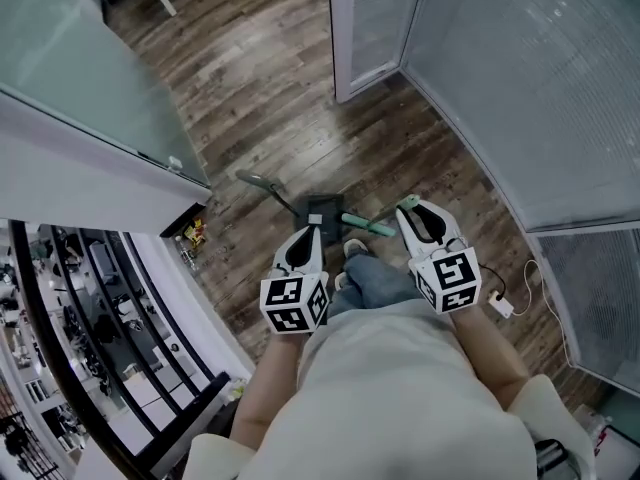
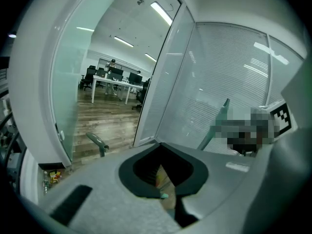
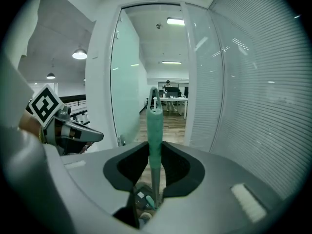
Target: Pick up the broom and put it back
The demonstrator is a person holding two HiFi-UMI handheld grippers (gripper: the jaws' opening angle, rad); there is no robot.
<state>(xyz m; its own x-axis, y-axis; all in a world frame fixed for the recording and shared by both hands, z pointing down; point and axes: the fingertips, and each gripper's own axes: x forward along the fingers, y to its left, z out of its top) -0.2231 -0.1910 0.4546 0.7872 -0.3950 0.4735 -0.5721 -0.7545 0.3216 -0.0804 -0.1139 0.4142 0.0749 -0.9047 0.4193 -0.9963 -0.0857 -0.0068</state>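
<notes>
My right gripper is shut on the broom's green handle, which stands upright between its pads with the hanging loop above them. In the head view the green handle slants down to a dark dustpan on the wooden floor. The dustpan's own long grey-green handle sticks up to the left, and its hooked grip shows in the left gripper view. My left gripper hovers above the dustpan, shut, with nothing between its pads. The left gripper view also shows the broom handle beside the right gripper.
A frosted glass door stands at the left, and walls with blinds curve round the right. A white charger and cable lie on the floor at the right. Small bottles sit by the door base. My shoe is just behind the dustpan.
</notes>
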